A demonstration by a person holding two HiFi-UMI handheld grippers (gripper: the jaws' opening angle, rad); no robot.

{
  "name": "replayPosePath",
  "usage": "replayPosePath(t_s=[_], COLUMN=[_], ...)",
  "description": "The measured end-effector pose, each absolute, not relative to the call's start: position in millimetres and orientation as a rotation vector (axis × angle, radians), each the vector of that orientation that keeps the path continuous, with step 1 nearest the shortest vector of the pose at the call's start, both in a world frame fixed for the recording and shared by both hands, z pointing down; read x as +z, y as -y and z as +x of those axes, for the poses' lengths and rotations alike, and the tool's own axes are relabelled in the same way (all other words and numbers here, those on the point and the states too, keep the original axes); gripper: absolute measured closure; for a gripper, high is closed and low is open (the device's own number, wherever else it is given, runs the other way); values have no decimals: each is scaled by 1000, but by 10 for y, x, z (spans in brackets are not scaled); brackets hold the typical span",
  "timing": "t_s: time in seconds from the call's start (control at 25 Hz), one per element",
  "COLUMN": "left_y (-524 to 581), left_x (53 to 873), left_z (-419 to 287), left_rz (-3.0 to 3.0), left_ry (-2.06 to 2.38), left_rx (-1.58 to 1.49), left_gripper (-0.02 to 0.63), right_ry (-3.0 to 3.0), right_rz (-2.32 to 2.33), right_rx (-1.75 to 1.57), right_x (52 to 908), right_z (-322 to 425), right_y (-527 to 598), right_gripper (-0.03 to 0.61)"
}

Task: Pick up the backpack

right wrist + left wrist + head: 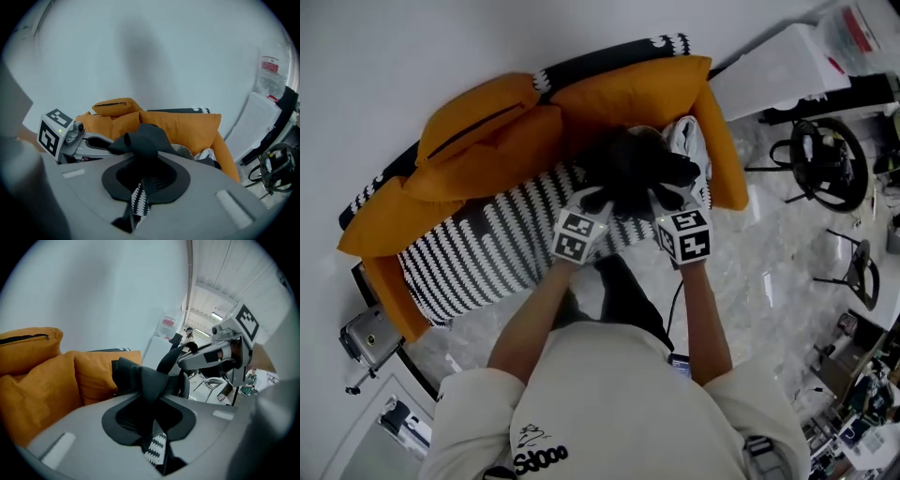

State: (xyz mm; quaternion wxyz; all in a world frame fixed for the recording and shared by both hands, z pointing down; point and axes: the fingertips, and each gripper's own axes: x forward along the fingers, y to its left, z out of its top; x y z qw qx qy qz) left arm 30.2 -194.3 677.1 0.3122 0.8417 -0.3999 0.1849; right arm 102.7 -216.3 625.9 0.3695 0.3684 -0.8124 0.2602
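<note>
We see the black backpack (630, 167) bunched over the striped seat (478, 248) of the sofa (373, 220), at 12 o'clock of both grippers. Our left gripper (602, 201) pinches a fold of its dark fabric. Our right gripper (660, 199), just at 3 o'clock of the left, pinches another fold. Orange cushions (487, 141) lie at 9 o'clock of the backpack.

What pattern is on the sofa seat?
Black-and-white zigzag stripes cover the sofa seat; the head view shows it best.
</note>
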Motion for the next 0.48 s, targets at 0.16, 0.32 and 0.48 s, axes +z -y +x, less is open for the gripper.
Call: replayPosePath(t_s=[0.16,0.32,0.48], left_y=[1784,1621,1498], left_x=[6547,6343,6107], left_z=[298,249,174], left_rz=[2263,2300,2336], left_ry=[1019,1002,1012], left_rx=[459,438,394], left_gripper=[548,548,549], right_ry=[2112,2138,2167], right_rz=[1008,1061,1084], right_rx=[675,678,646], right_x=[6081,5901,5716], right_z=[1024,982,897], right_y=[2059,1943,1839], right_gripper=[557,563,571])
